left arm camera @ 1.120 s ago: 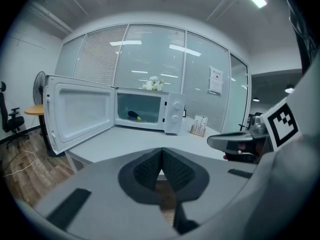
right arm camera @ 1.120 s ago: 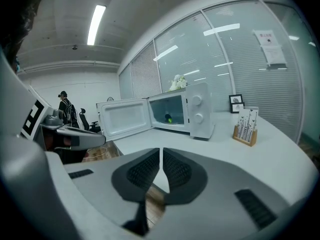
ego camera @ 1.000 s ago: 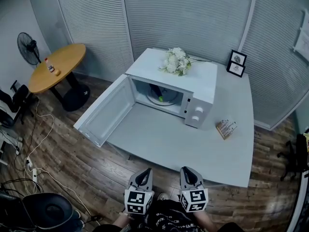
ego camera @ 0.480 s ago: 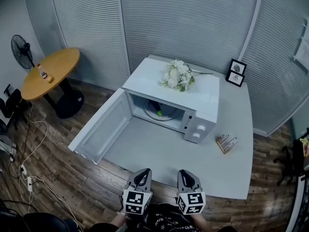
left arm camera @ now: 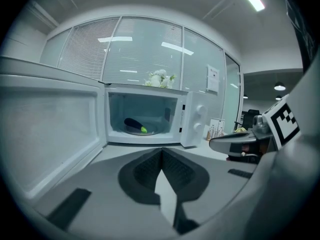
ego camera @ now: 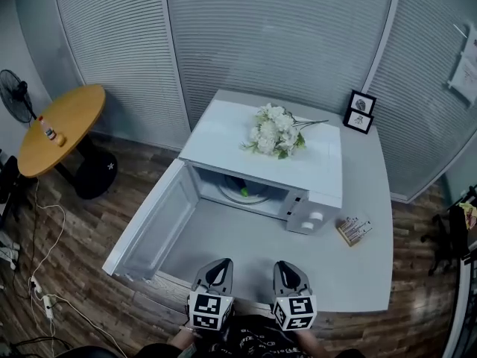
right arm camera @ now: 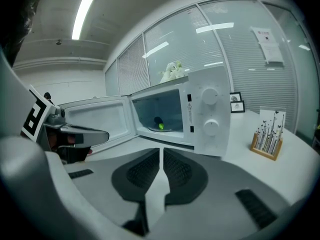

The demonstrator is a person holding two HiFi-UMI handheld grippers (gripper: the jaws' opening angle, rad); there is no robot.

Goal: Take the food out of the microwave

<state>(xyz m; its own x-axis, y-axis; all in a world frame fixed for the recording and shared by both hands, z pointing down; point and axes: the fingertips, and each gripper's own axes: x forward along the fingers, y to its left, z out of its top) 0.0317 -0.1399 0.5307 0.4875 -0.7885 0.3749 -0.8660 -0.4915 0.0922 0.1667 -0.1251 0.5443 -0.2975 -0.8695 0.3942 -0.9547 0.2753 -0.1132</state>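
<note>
A white microwave [ego camera: 298,171] stands on the white table [ego camera: 365,274] with its door [ego camera: 153,222] swung wide to the left. Inside, a dark food item with a green tip [ego camera: 242,191] lies on the glass turntable; it also shows in the left gripper view [left arm camera: 135,125] and the right gripper view [right arm camera: 159,122]. My left gripper [ego camera: 218,263] and right gripper [ego camera: 287,265] hover side by side at the table's front edge, well short of the oven. Both are shut and empty, as the closed pads show in the left gripper view [left arm camera: 161,151] and the right gripper view [right arm camera: 161,151].
White flowers [ego camera: 276,131] lie on top of the microwave. Two small picture frames [ego camera: 359,112] stand at the back right, and a wooden card holder [ego camera: 352,230] sits right of the oven. A round wooden table [ego camera: 59,125] and a fan [ego camera: 13,95] stand at the far left.
Both grippers and my view have moved forward toward the table. The microwave now looks nearer, and the grippers stand at the table's front edge instead of over the floor.
</note>
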